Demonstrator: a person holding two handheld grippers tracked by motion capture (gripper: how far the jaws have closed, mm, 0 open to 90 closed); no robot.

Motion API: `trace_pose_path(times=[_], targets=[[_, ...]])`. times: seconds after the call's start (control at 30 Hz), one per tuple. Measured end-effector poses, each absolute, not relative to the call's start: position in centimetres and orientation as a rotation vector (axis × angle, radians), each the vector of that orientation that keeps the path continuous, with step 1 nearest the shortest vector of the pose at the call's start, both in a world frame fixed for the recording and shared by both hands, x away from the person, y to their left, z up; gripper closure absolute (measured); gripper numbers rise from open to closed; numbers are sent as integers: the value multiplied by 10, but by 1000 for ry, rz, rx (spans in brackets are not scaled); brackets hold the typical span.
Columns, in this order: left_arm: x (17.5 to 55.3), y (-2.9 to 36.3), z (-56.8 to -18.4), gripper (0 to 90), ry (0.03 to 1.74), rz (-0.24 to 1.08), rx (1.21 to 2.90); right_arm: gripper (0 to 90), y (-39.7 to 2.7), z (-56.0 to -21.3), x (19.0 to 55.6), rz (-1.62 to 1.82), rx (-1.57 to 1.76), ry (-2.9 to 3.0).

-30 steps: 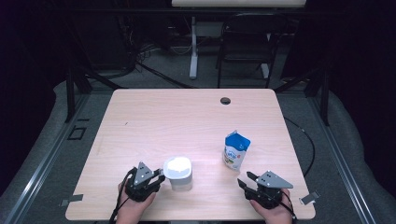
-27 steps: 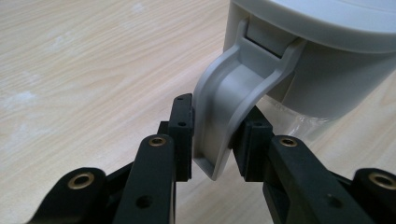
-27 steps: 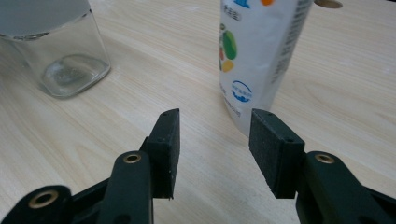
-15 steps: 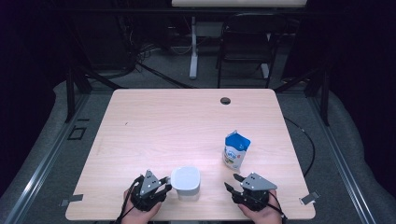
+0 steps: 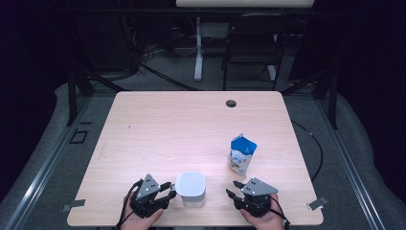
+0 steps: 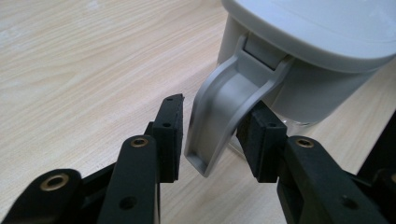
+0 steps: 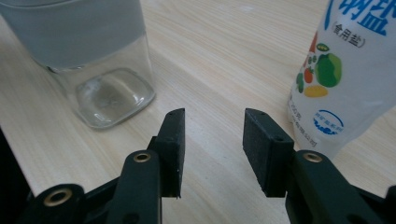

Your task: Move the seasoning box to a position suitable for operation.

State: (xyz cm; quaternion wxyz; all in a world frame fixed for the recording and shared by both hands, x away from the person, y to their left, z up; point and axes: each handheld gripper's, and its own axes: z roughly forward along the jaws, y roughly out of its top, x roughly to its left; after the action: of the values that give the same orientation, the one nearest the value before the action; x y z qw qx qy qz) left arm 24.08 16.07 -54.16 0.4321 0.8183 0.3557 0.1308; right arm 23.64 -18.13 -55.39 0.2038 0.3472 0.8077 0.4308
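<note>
Container [image 5: 190, 188] has slid toward the near edge of the surface [image 5: 182, 124] since a second ago, roughly from 11 to 6 o'clock of its old spot, and both hands dropped back with it. Read: it's being dragged into working position by the handle, so the next step (likely filling from the salt bag) isn't started.

Left tongs [image 5: 168, 190], near edge at about 7 o'clock of the surface: jaws straddle the grey handle [image 6: 224, 109] of the container. In the left gripper view one pad touches the handle's side, the other stands a little off it, so it's a loose bracket, not a clench. Container body sits at 3 o'clock of these tongs, touching via the handle only. White lid on top, clear lower wall [image 7: 114, 91], looks empty.

Right tongs [image 5: 233, 189], near edge at about 5 o'clock: spread, nothing between the pads. Container at their 9 o'clock, apart.

Salt bag [image 5: 242, 154], upright, at 12 to 1 o'clock of the right tongs, close but not touching; 2 o'clock of the container.

Far edge: cable hole [image 5: 231, 103], 12 o'clock.
</note>
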Motion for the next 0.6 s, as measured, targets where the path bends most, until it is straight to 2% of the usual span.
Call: trace_pose_path(times=[0.33, 0.6], targets=[[233, 167, -529, 561, 860, 280, 2001, 604, -176, -542, 235, 1253, 962, 2264], [236, 175, -518, 563, 857, 315, 1973, 632, -171, -532, 237, 1257, 943, 2302]])
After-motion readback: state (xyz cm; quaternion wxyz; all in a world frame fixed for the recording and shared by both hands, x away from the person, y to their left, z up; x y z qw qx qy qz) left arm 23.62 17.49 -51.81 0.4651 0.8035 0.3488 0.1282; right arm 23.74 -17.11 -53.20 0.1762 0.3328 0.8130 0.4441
